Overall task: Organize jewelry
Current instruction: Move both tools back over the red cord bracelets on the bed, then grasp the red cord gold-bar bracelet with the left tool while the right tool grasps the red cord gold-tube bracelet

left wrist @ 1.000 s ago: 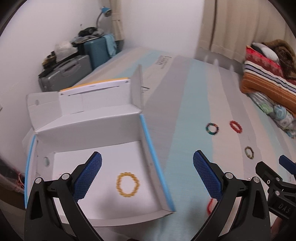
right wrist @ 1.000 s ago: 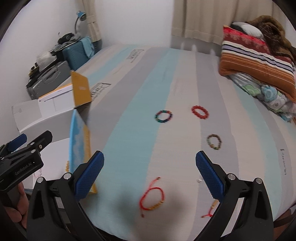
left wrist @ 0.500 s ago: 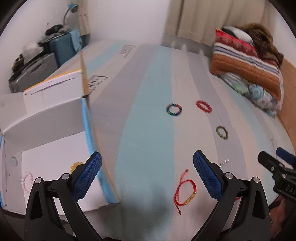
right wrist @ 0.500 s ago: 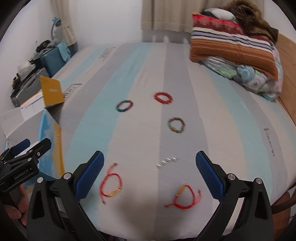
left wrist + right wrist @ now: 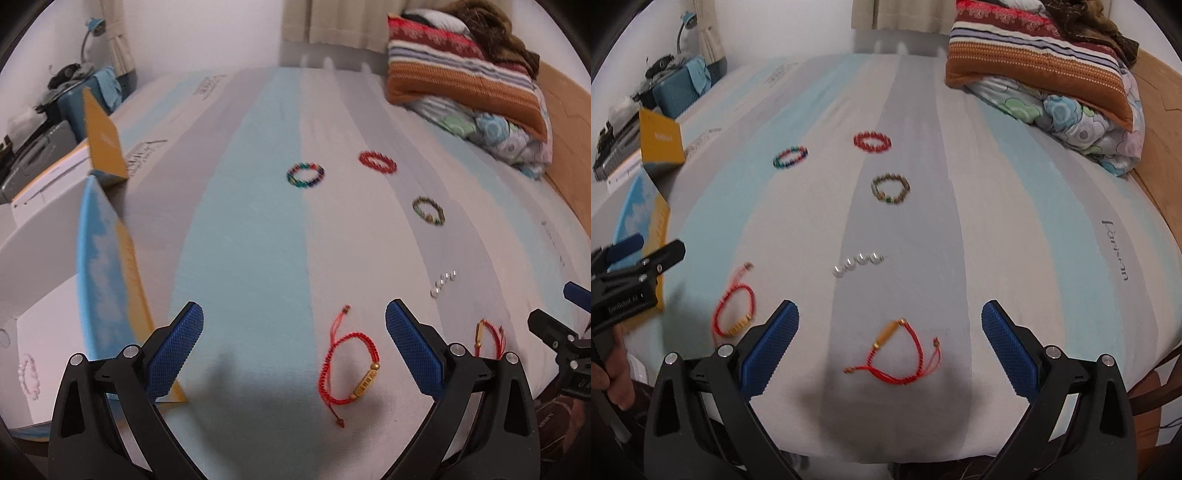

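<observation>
**Two open grippers over a bed of loose bracelets: which cord falls to which hand**

While both grippers hang released and empty above the near edge of the bed (image 5: 1015, 206), each has one red cord bracelet lying close ahead of it. The left gripper (image 5: 293, 347) has its jaws spread wide; the red cord bracelet with a gold tube (image 5: 349, 363) lies on the bed inside that span but off-centre, toward the right finger. Its loop runs mostly away from the camera, with the tube at the near right end and one tail reaching far, the other near. The right gripper (image 5: 890, 347), equally spread, has the second red cord bracelet (image 5: 895, 354) almost midway between its fingers, its loop flattened and its knotted tails trailing left and right.

By this layout, the left gripper is the nearer to the first cord and the right gripper to the second. Either pick would seem to need a descent, and for the left a small shift to the right as well.

Farther off, and well apart from both grippers, lie a short row of pearl beads (image 5: 858, 263), a brown bead bracelet (image 5: 890, 190), a multicoloured one (image 5: 790, 157) and a red one (image 5: 872, 141). The open box (image 5: 55, 280) stands at the left edge of the bed, beside the left gripper; a pale bead bracelet (image 5: 27, 374) already rests on its floor.
</observation>
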Tool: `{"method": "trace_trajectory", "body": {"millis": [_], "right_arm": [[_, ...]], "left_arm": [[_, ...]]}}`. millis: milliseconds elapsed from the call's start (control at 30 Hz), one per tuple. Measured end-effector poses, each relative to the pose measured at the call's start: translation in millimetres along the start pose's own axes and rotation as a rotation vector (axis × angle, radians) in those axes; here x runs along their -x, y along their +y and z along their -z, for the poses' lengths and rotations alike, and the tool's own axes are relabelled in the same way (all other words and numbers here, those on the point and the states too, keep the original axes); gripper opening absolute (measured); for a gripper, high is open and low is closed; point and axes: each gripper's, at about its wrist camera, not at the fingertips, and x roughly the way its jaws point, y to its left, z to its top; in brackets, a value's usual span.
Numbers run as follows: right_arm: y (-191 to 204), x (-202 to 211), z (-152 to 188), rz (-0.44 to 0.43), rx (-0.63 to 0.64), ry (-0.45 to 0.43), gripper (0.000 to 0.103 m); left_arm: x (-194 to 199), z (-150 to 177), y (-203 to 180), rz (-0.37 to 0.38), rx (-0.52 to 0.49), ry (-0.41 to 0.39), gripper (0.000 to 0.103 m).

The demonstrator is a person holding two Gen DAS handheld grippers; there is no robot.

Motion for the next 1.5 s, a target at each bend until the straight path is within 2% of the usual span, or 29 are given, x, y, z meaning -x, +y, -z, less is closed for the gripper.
{"method": "trace_trajectory", "body": {"millis": [167, 267, 433, 633, 867, 1233, 1333, 1500], "right_arm": [[-1.6, -31.0, 13.7, 0.004, 0.019, 0.071, 0.095], [-1.3, -47.5, 19.6, 0.001, 0.029, 0.119, 0.095], [0.5, -69.4, 26.3, -0.015, 0.042, 0.187, 0.095], [-2.4, -82.8, 27.4, -0.016, 0.029, 0.223, 0.094], [-5.3, -91.8, 28.8, -0.035, 0.018, 0.264, 0.082], [-10.9, -104.9, 31.0, -0.065, -0.023, 0.337, 0.056], [-14.3, -106.1, 30.9, -0.068, -0.044, 0.345, 0.048], [-19.4, -107.4, 30.4, -0.076, -0.075, 0.354, 0.032]], "left_arm": [[-18.3, 11.2, -15.7, 0.034, -0.031, 0.048, 0.097], [-27.1, 15.7, -22.2, 0.036, -0.044, 0.057, 0.097], [-51.6, 24.4, -28.3, 0.035, -0.047, 0.119, 0.097], [-74.3, 33.8, -34.4, 0.023, -0.065, 0.18, 0.097], [-88.2, 43.3, -39.9, 0.006, -0.092, 0.224, 0.097], [-97.7, 45.2, -34.4, 0.03, -0.083, 0.249, 0.095], [-96.3, 45.2, -33.1, 0.033, -0.083, 0.257, 0.09], [-91.4, 43.6, -26.0, 0.037, -0.066, 0.266, 0.07]]}}
